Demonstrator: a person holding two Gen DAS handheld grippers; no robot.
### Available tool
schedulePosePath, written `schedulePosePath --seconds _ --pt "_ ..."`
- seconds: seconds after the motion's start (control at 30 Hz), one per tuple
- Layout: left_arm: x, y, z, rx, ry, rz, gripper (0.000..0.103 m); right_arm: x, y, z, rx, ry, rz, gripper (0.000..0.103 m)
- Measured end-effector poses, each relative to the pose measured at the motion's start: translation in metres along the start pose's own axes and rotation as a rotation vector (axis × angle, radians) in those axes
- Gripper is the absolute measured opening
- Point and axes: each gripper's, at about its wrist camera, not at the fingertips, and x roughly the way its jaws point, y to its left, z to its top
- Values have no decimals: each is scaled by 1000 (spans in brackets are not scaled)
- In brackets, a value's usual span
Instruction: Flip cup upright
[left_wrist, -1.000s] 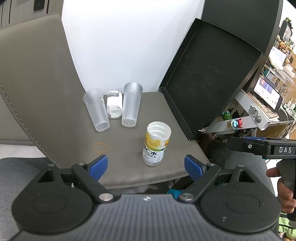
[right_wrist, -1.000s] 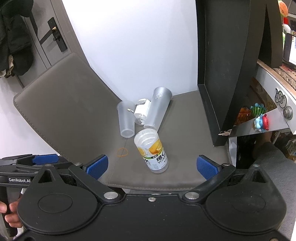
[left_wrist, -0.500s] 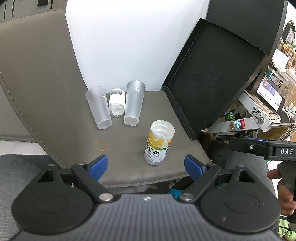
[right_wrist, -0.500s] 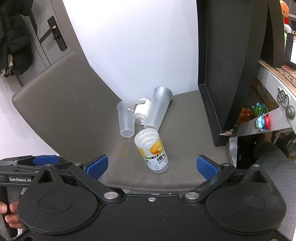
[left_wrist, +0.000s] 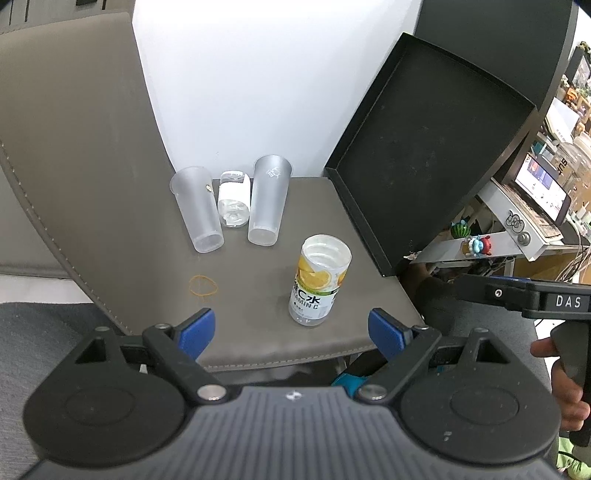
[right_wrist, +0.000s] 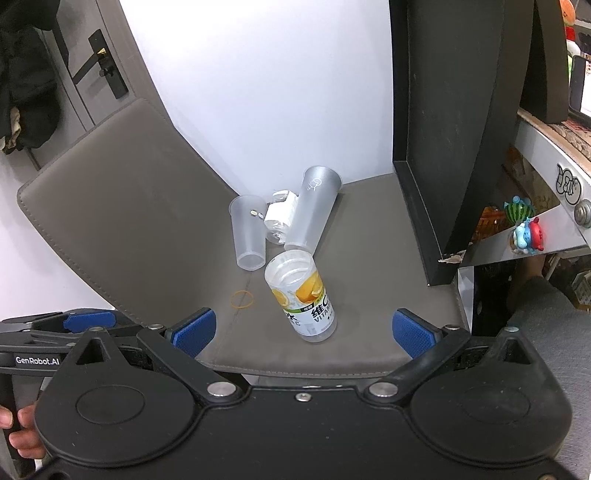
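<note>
Both claws spread wide, nothing held: left claw (left_wrist: 291, 328), right claw (right_wrist: 304, 330). Lemon-label cup (left_wrist: 319, 280), clear plastic, stands mouth-down near the grey leather tabletop's (left_wrist: 258, 332) front edge. Behind it: two frosted tumblers (left_wrist: 267, 201) (left_wrist: 197, 210), small bottle (left_wrist: 232, 203) between. Rubber band (left_wrist: 203, 286) lies flat. Only the right view shows the door handle (right_wrist: 101, 64); only the left view shows the black tray's (left_wrist: 424, 147) inside.

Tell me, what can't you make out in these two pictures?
- Small clear bottle: in the right wrist view the two frosted cups hide much of it.
- Label on the lemon drink bottle: wraps out of sight in both views.
- Printed mark on the taller frosted cup: too small to read.
- Right gripper: left wrist view cuts it off.
</note>
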Motion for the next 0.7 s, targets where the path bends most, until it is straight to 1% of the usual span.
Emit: schedulePosePath --seconds 0.23,0.7 --pt "5 4 -1 -5 12 -1 89 2 -1 -1 5 -2 -16 103" --pt "9 7 -2 -10 23 1 89 5 -4 -2 9 7 -13 103"
